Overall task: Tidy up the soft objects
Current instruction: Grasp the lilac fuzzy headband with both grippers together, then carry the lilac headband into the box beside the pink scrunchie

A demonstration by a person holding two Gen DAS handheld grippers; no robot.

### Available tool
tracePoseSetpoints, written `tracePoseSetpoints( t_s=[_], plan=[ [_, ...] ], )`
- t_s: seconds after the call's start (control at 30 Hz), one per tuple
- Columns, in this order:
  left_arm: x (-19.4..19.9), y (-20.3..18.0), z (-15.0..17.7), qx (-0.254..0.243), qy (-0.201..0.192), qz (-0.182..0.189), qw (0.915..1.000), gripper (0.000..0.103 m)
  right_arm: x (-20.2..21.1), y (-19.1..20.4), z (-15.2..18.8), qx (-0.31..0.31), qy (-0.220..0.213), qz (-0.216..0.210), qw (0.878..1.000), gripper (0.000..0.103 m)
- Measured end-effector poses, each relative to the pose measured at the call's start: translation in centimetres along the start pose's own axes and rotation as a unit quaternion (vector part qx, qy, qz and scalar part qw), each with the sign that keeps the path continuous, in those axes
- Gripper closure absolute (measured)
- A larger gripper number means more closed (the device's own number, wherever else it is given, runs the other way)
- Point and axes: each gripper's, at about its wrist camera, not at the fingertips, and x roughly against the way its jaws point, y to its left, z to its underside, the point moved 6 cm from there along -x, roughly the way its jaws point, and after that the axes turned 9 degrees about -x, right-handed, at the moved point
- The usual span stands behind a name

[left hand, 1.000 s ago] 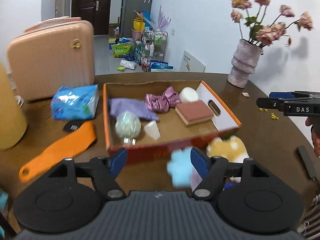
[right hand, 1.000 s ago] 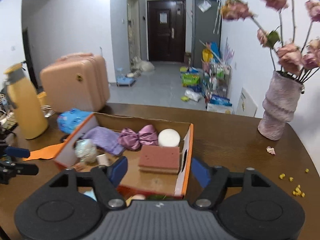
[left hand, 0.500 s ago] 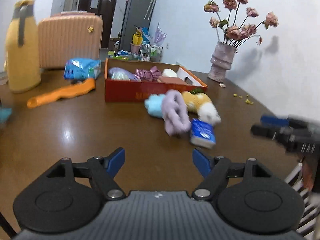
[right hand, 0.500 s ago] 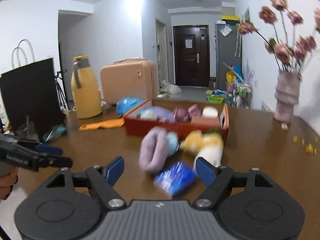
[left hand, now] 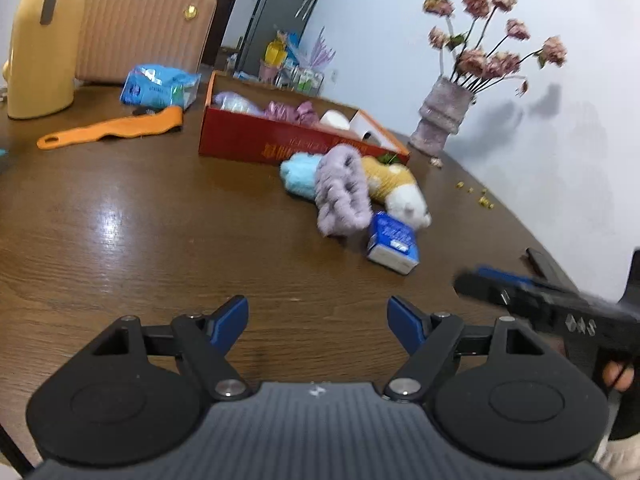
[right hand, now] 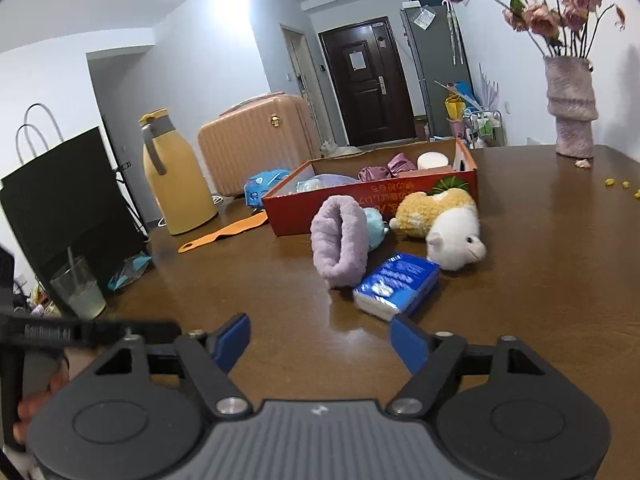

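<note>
— Soft objects: where do they lie?
— Ahead of both hand-held grippers, on the brown surface: a purple fluffy ring, a blue plush, a yellow-and-white plush toy and a blue tissue pack, clustered just before the red box.
— And the jaws?
— The left hand-held gripper has just been opening; the right hand-held gripper has just been closing. Both stand wide, nothing between them.

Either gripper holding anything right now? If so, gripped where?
Nothing held. The left gripper and right gripper both stand open over bare table, short of the tissue pack; the right's jaws have just been closing, nothing between them.
</note>
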Motion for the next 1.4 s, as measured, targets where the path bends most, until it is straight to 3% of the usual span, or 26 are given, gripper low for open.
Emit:
tracePoseSetpoints(
  t_s=[0.23,0.33,0.37,0.4,0.5,0.6,0.67,0.73,0.8,0.83,0.93,1.07,1.17,1.4],
  plan=[
    [-2.7,3.5,-0.7,0.032,0.020,-0.023,0.9990,0.025,-8.6,-0.5,-4.4,-0.023,-0.017,0.021,0.999,0.051],
    [-3.2,4.7,-1.0,0.040,0.026,-0.033,0.9983,0.025,-13.1,-0.5,-5.3,-0.012,-0.003,0.054,0.998,0.070],
    [-3.2,5.0,-1.1,0.041,0.025,-0.034,0.9983,0.025,-14.1,-0.6,-5.3,-0.006,0.003,0.060,0.998,0.084],
    [-3.2,5.1,-1.3,0.041,0.024,-0.035,0.9983,0.025,-15.1,-0.4,-5.2,0.001,0.015,0.063,0.998,0.091],
    [-2.7,5.3,-2.0,0.040,0.005,-0.032,0.9987,0.025,-15.0,2.1,-4.0,0.071,0.039,0.028,0.996,0.091],
    [-2.4,5.0,-3.1,0.041,-0.025,-0.011,0.9988,0.022,-13.5,6.7,-0.3,0.232,0.083,0.000,0.969,0.090],
    [-2.8,4.8,-3.6,0.039,-0.031,-0.016,0.9986,0.022,-12.5,8.6,1.7,0.269,0.091,-0.014,0.959,0.088],
    [-3.6,4.9,-3.6,0.041,-0.018,-0.021,0.9988,0.024,-11.2,9.7,2.8,0.278,0.087,-0.033,0.956,0.087],
    [-4.4,5.4,-3.2,0.055,-0.002,-0.022,0.9982,0.039,-10.3,10.1,3.0,0.269,0.080,-0.035,0.959,0.085],
    [-4.7,5.7,-2.9,0.060,0.008,-0.021,0.9980,0.051,-9.9,10.0,2.9,0.263,0.074,-0.035,0.961,0.084],
    [-4.6,6.5,-1.5,0.079,0.022,-0.014,0.9965,0.054,-9.0,9.2,2.3,0.230,0.073,-0.040,0.970,0.079],
    [-2.9,6.8,-0.2,0.091,0.008,-0.008,0.9958,0.052,-7.2,7.6,0.9,0.137,0.074,-0.081,0.985,0.049],
    [-2.1,6.3,0.6,0.092,0.011,-0.002,0.9957,0.050,-6.4,6.5,0.3,0.045,0.083,-0.126,0.988,0.050],
    [-0.8,6.2,1.3,0.089,0.003,-0.004,0.9960,0.050,-9.0,5.0,2.1,0.002,0.103,-0.070,0.992,0.062]
  ],
)
